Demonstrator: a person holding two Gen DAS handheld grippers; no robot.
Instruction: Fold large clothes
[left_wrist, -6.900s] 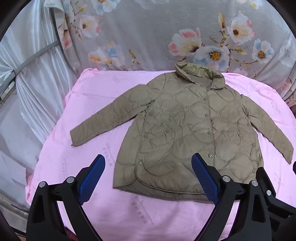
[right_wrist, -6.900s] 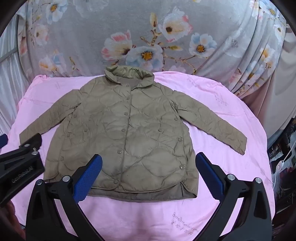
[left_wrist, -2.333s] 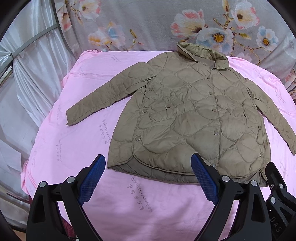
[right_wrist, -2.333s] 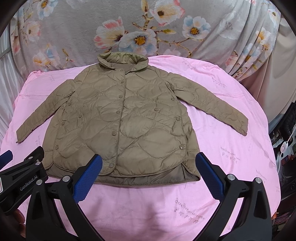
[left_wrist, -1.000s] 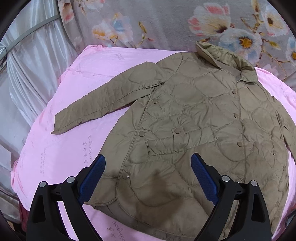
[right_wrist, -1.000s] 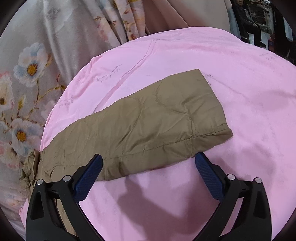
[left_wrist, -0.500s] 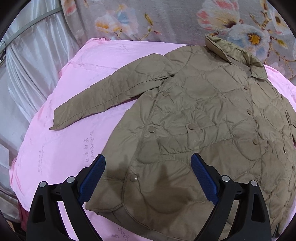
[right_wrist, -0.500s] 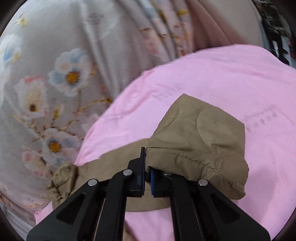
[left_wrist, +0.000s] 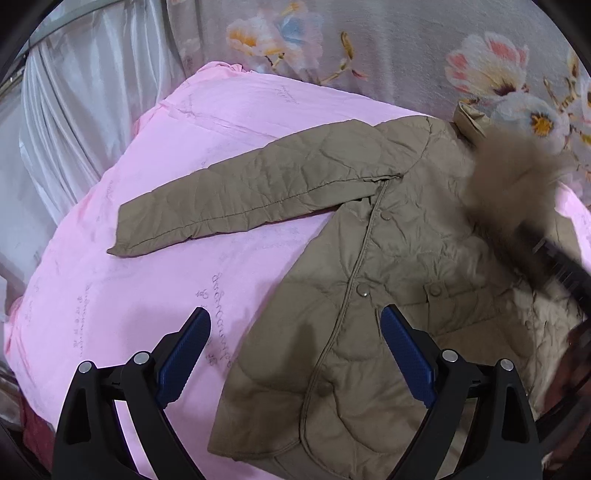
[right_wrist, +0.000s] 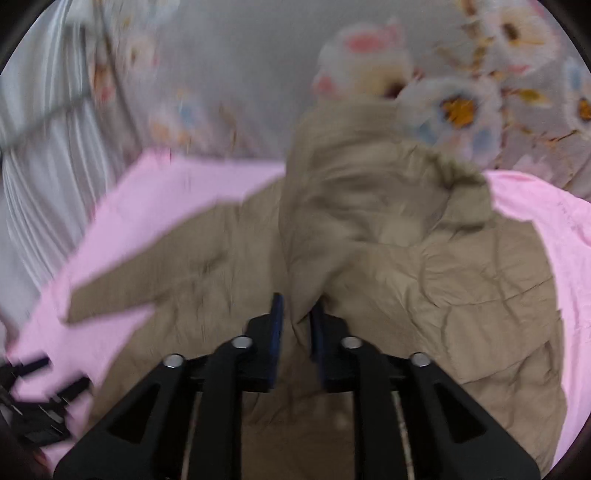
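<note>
Right wrist view: right gripper (right_wrist: 297, 314) pinches olive quilted jacket (right_wrist: 424, 266) sleeve, centre frame, to fold inward.
Left gripper (left_wrist: 293, 354): spread, empty, lower frame.

Even soft light, fisheye-curved edges; right wrist view heavily motion-blurred.

Olive-tan quilted jacket (left_wrist: 388, 302); plain pink sheet (left_wrist: 129, 295) with faint script; grey flowered curtain (left_wrist: 388, 48); blue pads (left_wrist: 404, 350), black frame.
</note>
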